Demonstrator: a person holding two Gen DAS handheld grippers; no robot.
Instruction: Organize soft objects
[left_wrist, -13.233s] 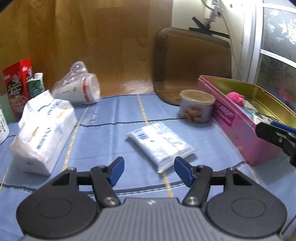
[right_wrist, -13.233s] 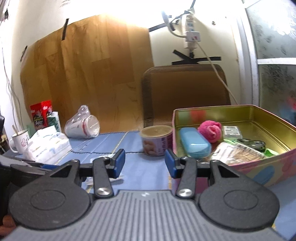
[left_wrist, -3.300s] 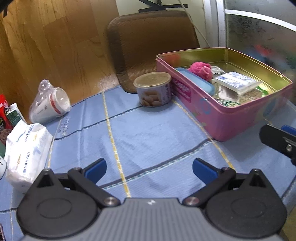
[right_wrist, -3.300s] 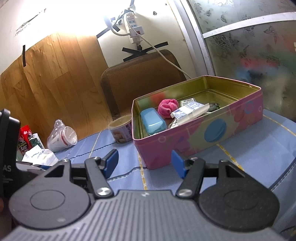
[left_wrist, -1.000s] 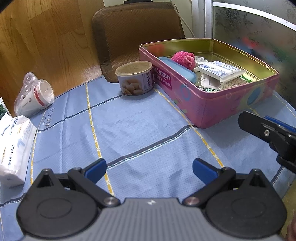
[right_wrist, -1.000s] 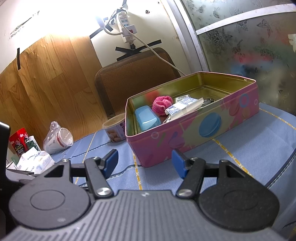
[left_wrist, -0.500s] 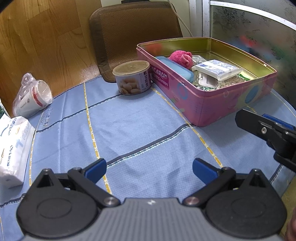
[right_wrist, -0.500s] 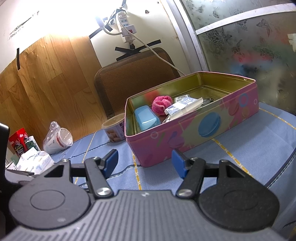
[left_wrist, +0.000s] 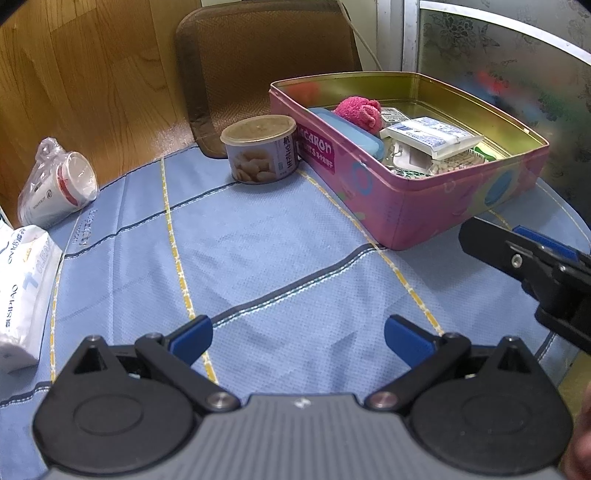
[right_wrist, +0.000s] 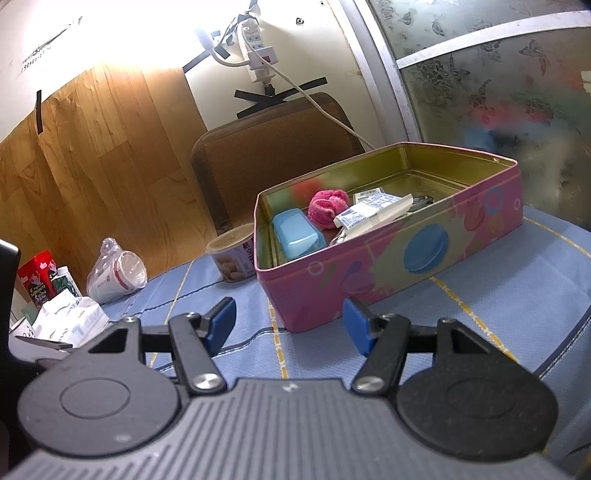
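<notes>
— Left wrist view: what is seen?
— The left gripper is low in the frame, its blue tips wide apart and holding nothing, above the blue tablecloth. In the upper right, the pink tin holds the tissue pack and a pink ball.

— And the right wrist view?
— The right gripper is also parted and empty at lower centre. The tin is just behind it, the pack inside.
</notes>
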